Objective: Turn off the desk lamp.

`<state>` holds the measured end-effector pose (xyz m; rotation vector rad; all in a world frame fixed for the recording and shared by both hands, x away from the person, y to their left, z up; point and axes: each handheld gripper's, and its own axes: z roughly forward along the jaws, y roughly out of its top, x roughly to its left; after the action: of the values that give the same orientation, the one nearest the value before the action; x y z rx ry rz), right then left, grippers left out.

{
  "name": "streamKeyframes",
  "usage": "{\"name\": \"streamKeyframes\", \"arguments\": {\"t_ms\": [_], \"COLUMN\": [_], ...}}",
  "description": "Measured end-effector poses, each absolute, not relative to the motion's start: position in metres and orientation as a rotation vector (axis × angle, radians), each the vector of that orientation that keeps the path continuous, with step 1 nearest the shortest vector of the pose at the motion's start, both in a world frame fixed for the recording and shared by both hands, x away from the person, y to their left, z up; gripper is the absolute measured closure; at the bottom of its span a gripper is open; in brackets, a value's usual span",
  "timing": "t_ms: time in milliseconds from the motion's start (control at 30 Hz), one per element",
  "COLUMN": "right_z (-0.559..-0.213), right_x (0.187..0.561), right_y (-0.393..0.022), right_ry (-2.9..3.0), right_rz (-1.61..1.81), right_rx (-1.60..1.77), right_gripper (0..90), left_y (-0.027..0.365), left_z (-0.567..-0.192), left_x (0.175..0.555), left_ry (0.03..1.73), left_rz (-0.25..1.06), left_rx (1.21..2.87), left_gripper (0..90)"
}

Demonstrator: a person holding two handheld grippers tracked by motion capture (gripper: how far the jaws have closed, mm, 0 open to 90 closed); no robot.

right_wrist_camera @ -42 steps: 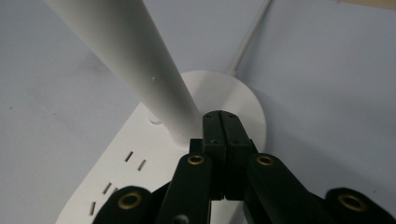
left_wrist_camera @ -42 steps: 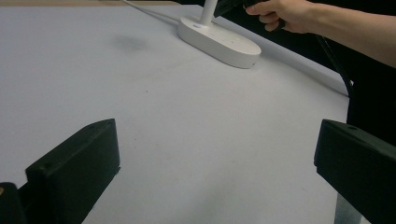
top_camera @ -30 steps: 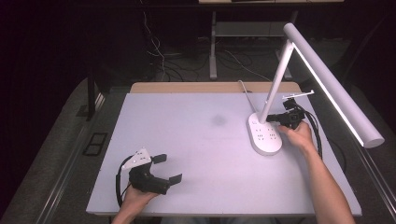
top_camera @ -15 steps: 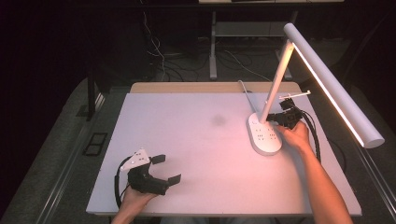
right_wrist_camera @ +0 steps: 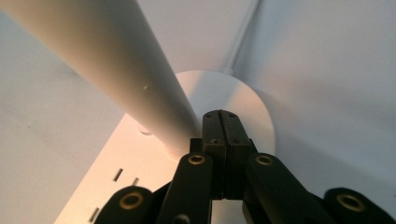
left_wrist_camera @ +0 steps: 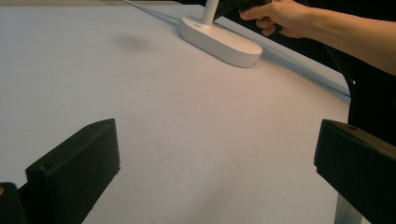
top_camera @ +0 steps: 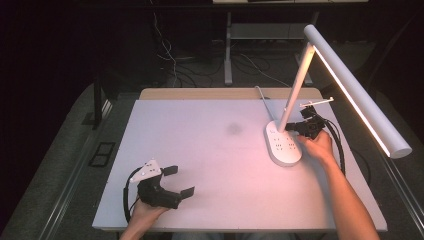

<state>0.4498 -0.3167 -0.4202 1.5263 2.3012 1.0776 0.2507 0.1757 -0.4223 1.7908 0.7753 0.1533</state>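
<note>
High view places the white desk lamp (top_camera: 283, 145) on the right part of the pale counter (top_camera: 220, 165), its oval base flat on the surface, its slim stem leaning up and to the right, and its long lit head (top_camera: 356, 87) reaching out past the counter's right edge. A white cord (top_camera: 263, 100) runs from the base toward the far edge of the counter. Slots show on the top of the base.

Just beside the foot of the stem, on its right, sits the right hand-held gripper (top_camera: 296, 126), held by the person's right hand (top_camera: 316, 146). In the right gripper view the right hand-held gripper's jaws are pressed flat together with nothing between them, their tips next to the bottom of the stem (right_wrist_camera: 116, 70) and above the round end of the base (right_wrist_camera: 243, 112); whether they touch the stem cannot be told.

Well apart, near the front left of the counter, the left hand-held gripper (top_camera: 179, 181) rests low over the surface in the person's left hand (top_camera: 145, 212), a grey three-cornered plate on top and a black cable looping behind it. In the left gripper view its jaws stand wide apart over bare counter, with the lamp base (left_wrist_camera: 219, 39) and the other hand (left_wrist_camera: 280, 16) farther off.

A faint dark smudge (top_camera: 233, 129) marks the counter's middle.
</note>
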Motion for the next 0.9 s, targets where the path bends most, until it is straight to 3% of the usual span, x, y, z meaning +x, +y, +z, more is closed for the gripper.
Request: {"name": "streamKeyframes", "arguments": {"t_ms": [900], "right_z": [-0.4246], "right_x": [0.4456], "right_y": [-0.3181], "right_ry": [2.262], "right_rz": [1.131], "right_rx": [1.559], "right_gripper": [90.0], "left_y": [0.1754], "left_z": [-0.4221], "left_x": [0.2498], "left_ry": [0.773], "left_rz": [0.154], "left_rx": [1.792], "left_gripper": [0.0]}}
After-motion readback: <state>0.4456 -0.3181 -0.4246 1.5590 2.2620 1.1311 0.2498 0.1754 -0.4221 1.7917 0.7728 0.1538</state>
